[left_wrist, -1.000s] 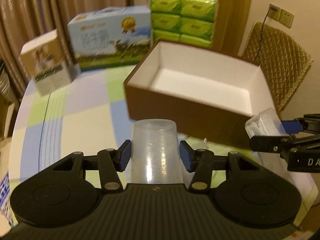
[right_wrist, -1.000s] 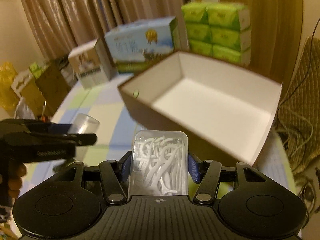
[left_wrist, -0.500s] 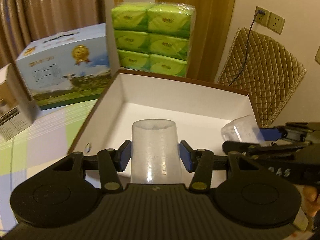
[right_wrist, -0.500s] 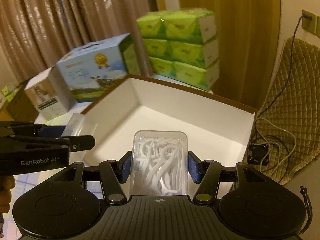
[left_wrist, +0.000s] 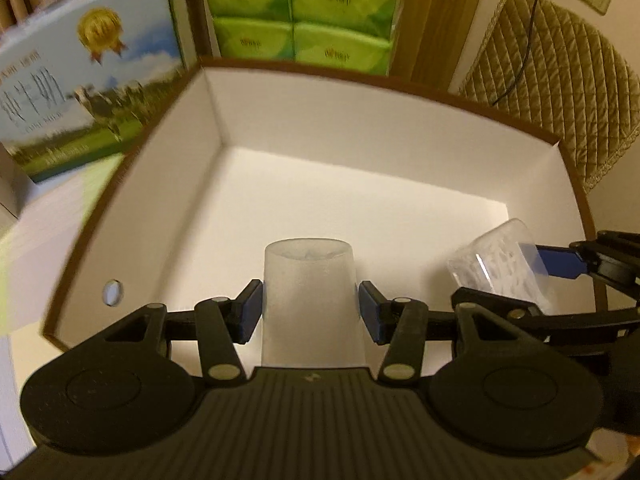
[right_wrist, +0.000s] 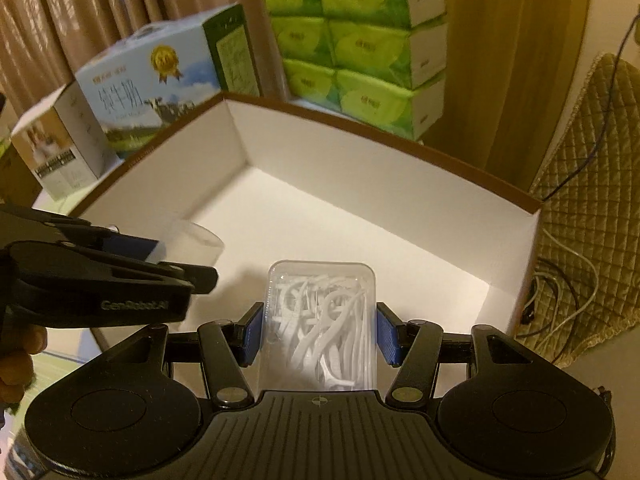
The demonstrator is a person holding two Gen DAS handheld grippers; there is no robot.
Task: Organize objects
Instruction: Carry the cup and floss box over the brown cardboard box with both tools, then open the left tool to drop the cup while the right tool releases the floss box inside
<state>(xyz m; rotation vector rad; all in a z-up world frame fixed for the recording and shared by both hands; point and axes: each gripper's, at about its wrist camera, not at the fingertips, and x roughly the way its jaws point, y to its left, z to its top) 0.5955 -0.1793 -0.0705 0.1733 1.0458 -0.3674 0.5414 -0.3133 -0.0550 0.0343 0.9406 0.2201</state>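
Left tool [left_wrist: 310, 307] clamps a frosted translucent plastic cup [left_wrist: 310, 300]; right tool [right_wrist: 319, 332] clamps a clear rectangular case of white floss picks [right_wrist: 322, 326]. Both are held above the empty white-lined brown cardboard box [left_wrist: 360, 120], apparently for lowering inside. Behind it, at the far side, stand a blue milk carton [right_wrist: 160, 80] and green tissue packs [right_wrist: 360, 40], clear of the path.

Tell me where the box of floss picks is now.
The floss pick box is clamped in the right gripper, held over the open cardboard box, right of the cup.
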